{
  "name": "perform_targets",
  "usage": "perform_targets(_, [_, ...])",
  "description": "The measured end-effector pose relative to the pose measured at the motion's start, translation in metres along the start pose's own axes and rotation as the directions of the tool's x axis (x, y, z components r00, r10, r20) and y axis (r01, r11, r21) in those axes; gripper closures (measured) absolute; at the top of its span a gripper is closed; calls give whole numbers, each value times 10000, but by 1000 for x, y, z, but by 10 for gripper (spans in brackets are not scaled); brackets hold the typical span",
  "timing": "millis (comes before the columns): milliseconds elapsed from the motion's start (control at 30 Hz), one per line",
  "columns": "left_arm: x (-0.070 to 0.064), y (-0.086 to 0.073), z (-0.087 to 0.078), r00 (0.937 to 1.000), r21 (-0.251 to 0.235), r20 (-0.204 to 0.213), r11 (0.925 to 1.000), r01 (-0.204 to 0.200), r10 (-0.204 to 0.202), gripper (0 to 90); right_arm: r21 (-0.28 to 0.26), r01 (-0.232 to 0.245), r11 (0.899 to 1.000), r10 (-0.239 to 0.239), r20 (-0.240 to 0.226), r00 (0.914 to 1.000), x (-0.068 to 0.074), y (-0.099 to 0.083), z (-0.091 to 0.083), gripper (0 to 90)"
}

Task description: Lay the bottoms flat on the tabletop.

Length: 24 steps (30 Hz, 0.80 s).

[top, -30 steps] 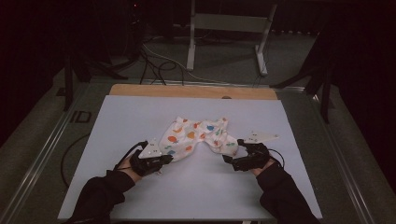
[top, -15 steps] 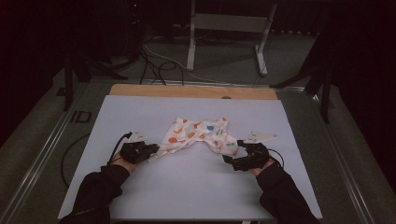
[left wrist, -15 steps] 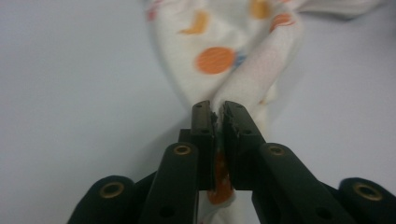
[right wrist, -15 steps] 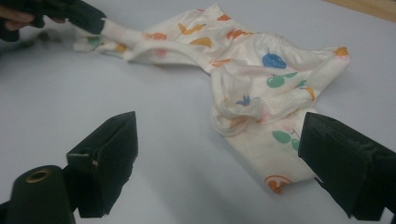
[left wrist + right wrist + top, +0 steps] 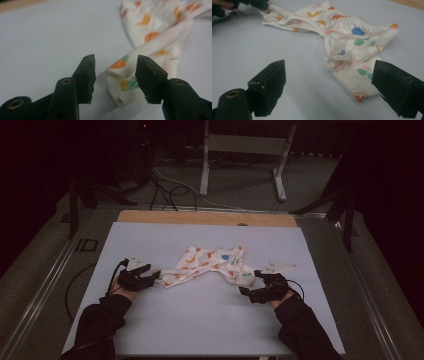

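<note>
Cloth: one small white baby garment [image 5: 210, 266] with orange, green and blue fruit prints lies crumpled on the white table top [image 5: 200, 320], a bit past the middle of it.
Long way: it stretches from side to side across the table, from the left gripper to the right gripper, in the high view.
Ends: the thin, twisted end [image 5: 125, 82] points at the left gripper; the wide, bunched end [image 5: 359, 75] points at the right gripper.
Left gripper: the left gripper [image 5: 115, 75] sits low at the thin end. Its two black jaws are a little way apart, and the tip of the cloth lies in the gap between them. The jaws are not squeezing it.
Right gripper: the right gripper [image 5: 329, 87] is just beside the wide end. Its jaws are spread wide, with bare table between them and the cloth corner by one jaw.
Count: one garment, two grippers, two hands in dark sleeves [image 5: 100, 320].
Table: a wooden strip [image 5: 205, 217] runs along the far edge.
</note>
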<state>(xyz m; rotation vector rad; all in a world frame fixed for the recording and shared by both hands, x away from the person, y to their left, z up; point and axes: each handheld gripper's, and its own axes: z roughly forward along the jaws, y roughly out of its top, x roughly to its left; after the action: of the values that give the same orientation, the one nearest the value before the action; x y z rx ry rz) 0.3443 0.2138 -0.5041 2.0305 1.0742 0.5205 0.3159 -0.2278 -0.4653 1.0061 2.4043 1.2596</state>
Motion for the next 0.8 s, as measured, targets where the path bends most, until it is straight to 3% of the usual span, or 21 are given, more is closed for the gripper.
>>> perform_targets(67, [-4,2,-10,9997,-469,215,9988,-126,136,502,-8,27,10000,-27,-4,10000,0,0,0,119])
perform_targets(167, [-22,6,-20,9927,-929,844,9926,-784,863,503,-39,-43,10000,43,19,10000,0,0,0,119])
perform_targets(267, [-40,7,-16,9779,-673,1265,9850,-1592,1667,504,-74,-53,10000,53,22,10000,0,1,-1,119])
perform_targets(300, [-43,6,-13,9753,-579,1353,9840,-1684,1748,510,-69,-44,10000,44,30,10000,0,1,-1,119])
perform_targets(400, [-47,4,0,9731,-117,1370,9826,-1855,1853,533,-111,-24,9999,24,-9,10000,0,0,-2,119])
perform_targets(533, [-43,-1,13,9784,430,1133,9829,-1789,1732,572,-95,-69,9999,70,22,10000,0,1,-2,119])
perform_targets(667, [-37,-3,17,9821,640,1262,9868,-1485,1396,742,-95,-45,9999,46,24,10000,0,1,-2,119])
perform_targets(733, [-37,-1,15,9806,596,1341,9866,-1521,1431,857,-78,33,10000,-33,21,10000,1,1,-2,119])
perform_targets(800, [-39,2,12,9781,599,1382,9844,-1652,1557,882,-52,31,10000,-31,77,10000,1,1,-2,119])
